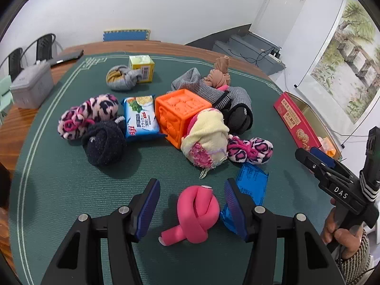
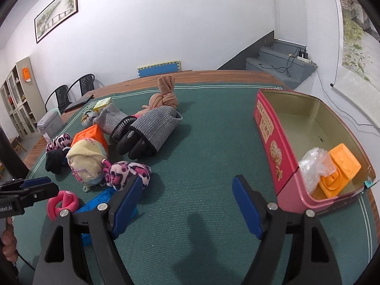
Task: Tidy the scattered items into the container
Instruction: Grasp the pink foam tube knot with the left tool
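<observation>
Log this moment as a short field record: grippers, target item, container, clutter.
left gripper: open, fingers either side of the knotted pink foam tube, not closed on it
right gripper: open, empty, above the green table mat
container: red biscuit tin, lid off, holding orange plastic pieces and a clear plastic bag
clutter: orange embossed cube, leopard-print sock bundles, blue snack packet, grey-cuffed black glove

You see a pink knot on the green bench, an orange cube, a pink-and-black leopard sock, and a red tin with a gold inside.
</observation>
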